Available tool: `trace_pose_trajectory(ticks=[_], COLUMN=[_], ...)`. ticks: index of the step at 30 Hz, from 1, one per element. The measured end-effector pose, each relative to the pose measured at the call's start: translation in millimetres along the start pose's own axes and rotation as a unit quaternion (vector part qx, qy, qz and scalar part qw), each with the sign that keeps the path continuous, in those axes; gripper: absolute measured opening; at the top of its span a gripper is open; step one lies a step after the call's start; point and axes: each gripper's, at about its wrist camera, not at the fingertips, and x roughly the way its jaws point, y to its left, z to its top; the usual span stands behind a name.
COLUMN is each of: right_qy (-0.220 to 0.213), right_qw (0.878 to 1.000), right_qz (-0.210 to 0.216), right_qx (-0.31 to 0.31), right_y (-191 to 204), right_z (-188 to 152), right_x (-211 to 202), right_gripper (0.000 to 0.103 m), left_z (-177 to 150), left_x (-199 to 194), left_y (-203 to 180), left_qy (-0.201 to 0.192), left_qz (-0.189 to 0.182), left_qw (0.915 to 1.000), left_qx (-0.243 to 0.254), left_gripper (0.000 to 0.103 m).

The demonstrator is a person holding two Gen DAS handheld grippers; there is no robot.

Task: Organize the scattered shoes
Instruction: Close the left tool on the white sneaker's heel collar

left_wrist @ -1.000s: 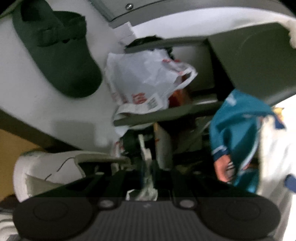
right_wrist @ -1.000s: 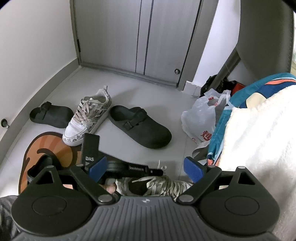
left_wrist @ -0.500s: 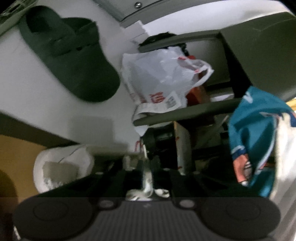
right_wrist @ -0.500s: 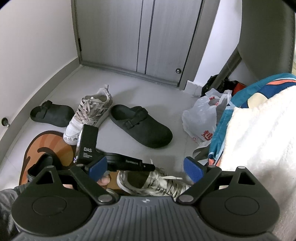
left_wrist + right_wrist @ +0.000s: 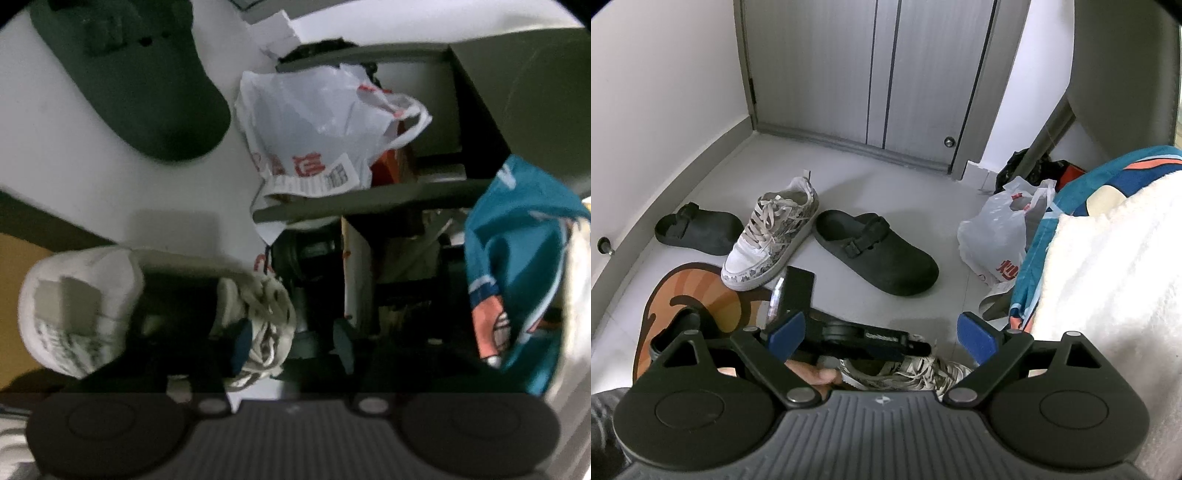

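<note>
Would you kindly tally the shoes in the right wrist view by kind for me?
White grey-patterned lace-up sneakers: 2
Black rubber buckle clogs: 2
Dark shoe, kind unclear, on the round orange mat: 1
Total: 5

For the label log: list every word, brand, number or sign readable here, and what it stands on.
Red characters on the white plastic bag: blurred, not readable.
Printed receipt with a code square on that bag: too small to read.
White lettering on the black left tongs: too small and blurred to read.
Small emblem on the right tongs' grey housing: a mark, no words.
Nothing else carries text.
</note>
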Motion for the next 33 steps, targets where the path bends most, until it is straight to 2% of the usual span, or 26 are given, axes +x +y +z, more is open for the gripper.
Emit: trace_pose_trajectory(ticks=[3, 11, 14, 15, 22, 23, 25, 27, 33], right_qy=[0.002, 0.002, 0.001, 0.001, 0.001, 0.0, -0.001, -0.004, -0.008], right_qw=[1.0, 1.0, 1.0, 1.0, 1.0, 1.0, 1.0, 1.0, 1.0], right_qz=[0.004, 0.009, 0.012, 0.013, 0.014, 0.014, 0.013, 0.014, 0.009], right_qx=[-0.001, 0.005, 0.003, 0.003, 0.0, 0.001, 0.002, 0.001, 0.0], right_y=[0.7, -2.1, -1.0, -0.6, 1.2, 1.4, 1.9, 3.0, 3.2], right_z=[-0.4, 0.5, 0.3, 0.4, 0.6, 0.6, 0.7, 0.8, 0.5], right_x=[0.9, -0.2, -0.9, -1.1, -1.3, -1.7, -2.5, -3.6, -5.3], right_gripper=[0.093, 0.093, 0.093, 0.093, 0.093, 0.093, 0.093, 0.093, 0.093], left_z=[-1.3, 0.0, 2.2, 2.6, 3.1, 2.9, 2.9, 2.4, 2.3], left_x=[11.3, 28.9, 31.3, 32.2, 38.9, 39.0, 39.5, 39.6, 25.3], left_y=[-3.1, -5.5, -2.6, -3.0, -5.1, -5.7, -4.8, -0.8, -0.5], left_qy=[0.006, 0.002, 0.004, 0.005, 0.0, 0.0, 0.007, 0.009, -0.014], left_qz=[0.008, 0.014, -0.003, -0.001, 0.021, 0.02, 0.01, -0.004, -0.022], left_qw=[0.9999, 0.9999, 1.0, 1.0, 0.9998, 0.9998, 0.9999, 0.9999, 0.9997], left_qx=[0.007, 0.007, -0.006, -0.006, 0.002, 0.006, 0.01, -0.003, -0.002], left_gripper=[0.057, 0.058, 0.056, 0.052, 0.05, 0.044, 0.011, 0.012, 0.011])
